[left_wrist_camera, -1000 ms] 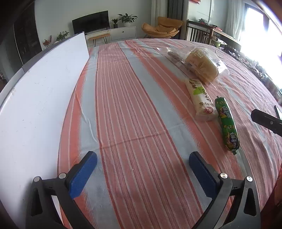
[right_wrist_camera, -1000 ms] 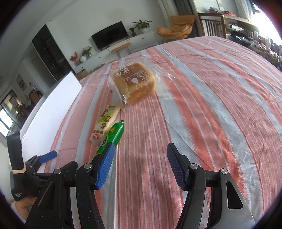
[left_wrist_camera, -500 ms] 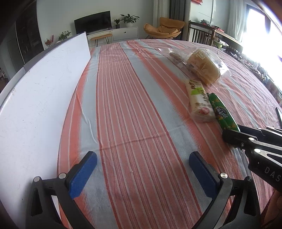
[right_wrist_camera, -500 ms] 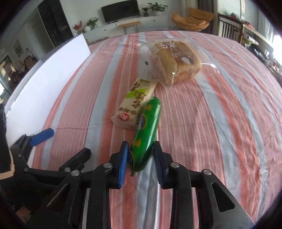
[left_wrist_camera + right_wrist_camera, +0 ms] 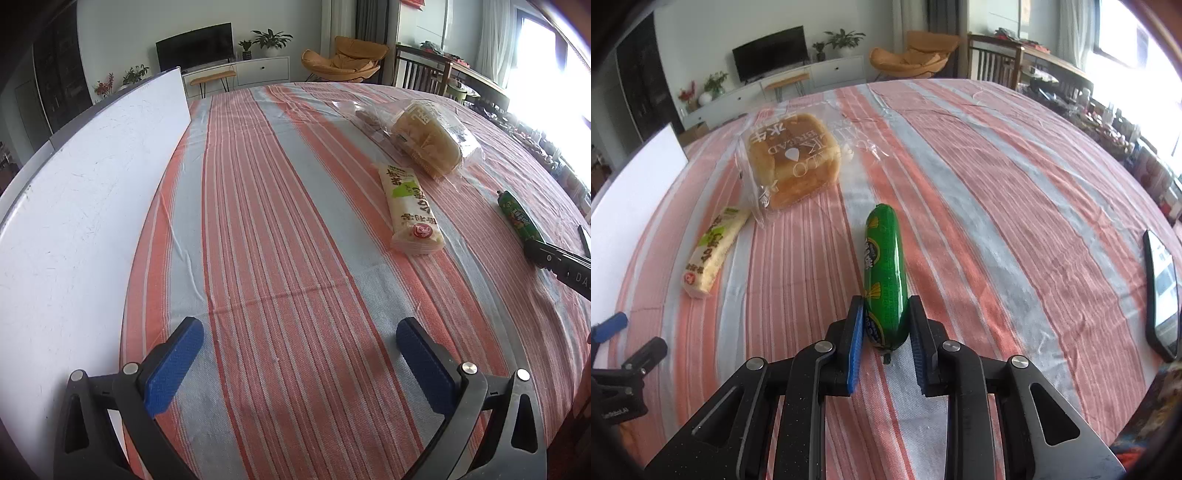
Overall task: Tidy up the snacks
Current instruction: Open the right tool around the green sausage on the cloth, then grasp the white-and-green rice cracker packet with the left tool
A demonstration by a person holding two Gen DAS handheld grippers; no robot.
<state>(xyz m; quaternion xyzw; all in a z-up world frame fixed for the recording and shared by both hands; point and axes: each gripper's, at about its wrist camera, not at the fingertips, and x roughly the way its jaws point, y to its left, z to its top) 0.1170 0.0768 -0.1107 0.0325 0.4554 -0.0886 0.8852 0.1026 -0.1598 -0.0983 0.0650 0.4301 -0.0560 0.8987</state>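
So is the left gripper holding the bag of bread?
No, the left gripper is wide open over bare striped tablecloth, and the clear plastic bag of golden bread lies far ahead.

The worktop [image 5: 280,229] wore a cloth striped in orange, grey and white. Behind it stood a pale wall [image 5: 713,22], with a dark television [image 5: 771,52] on a low white cabinet [image 5: 827,74] and potted plants [image 5: 844,38] alongside. An orange lounge chair [image 5: 345,59] sat near wooden dining chairs [image 5: 419,75]. Bright daylight poured through the window [image 5: 1130,40] at right.
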